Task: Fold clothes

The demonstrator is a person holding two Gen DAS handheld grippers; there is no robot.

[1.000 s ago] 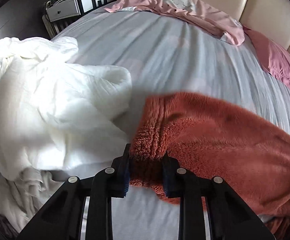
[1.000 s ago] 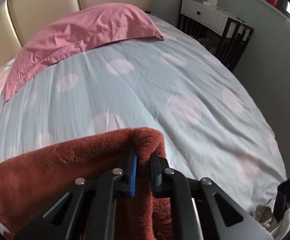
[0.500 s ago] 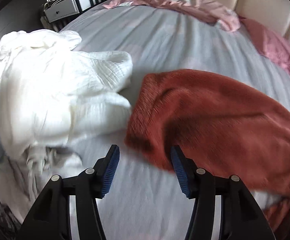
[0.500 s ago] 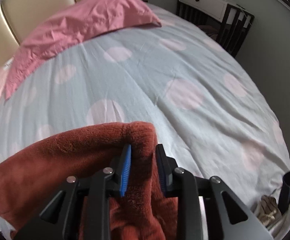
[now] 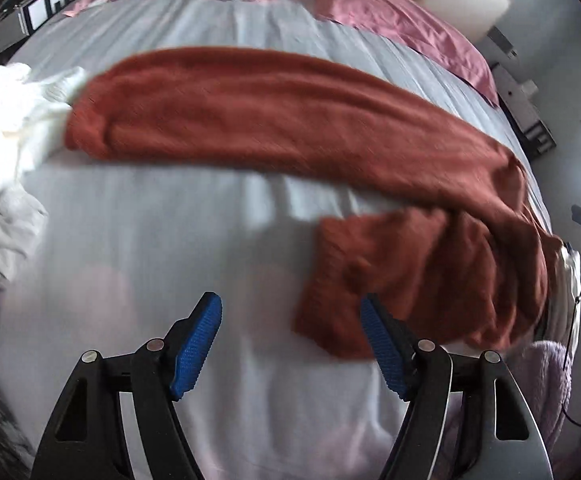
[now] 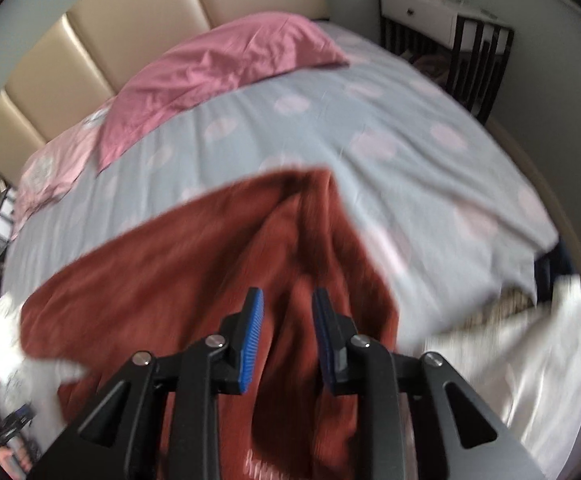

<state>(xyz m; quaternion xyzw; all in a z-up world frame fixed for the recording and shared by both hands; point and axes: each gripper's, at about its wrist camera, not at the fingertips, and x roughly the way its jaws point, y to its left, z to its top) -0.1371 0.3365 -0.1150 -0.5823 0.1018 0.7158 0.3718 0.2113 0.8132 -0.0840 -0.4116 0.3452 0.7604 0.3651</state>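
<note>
A rust-red fleece garment (image 5: 290,112) lies across the bed as a long folded band, with a loose flap hanging toward the near right. My left gripper (image 5: 288,304) hovers over bare sheet in front of it; its jaws are opening wide, and there is nothing between the blue pads (image 5: 198,340). In the right wrist view the same garment (image 6: 170,272) spreads under my right gripper (image 6: 287,294). Those jaws stand partly apart above a ridge of the fleece, and the pads do not press on it. Both views are motion-blurred.
A heap of white clothes (image 5: 6,120) sits at the left of the bed. The sheet (image 6: 370,120) is grey with pale pink dots. Pink pillows (image 6: 226,64) lie by the beige headboard (image 6: 110,40). A nightstand (image 6: 442,20) stands far right, and white fabric (image 6: 530,360) lies near right.
Both grippers let go of the red garment's corners and drew back from it. The left jaws spread wide. The garment dropped flat onto the bed.
</note>
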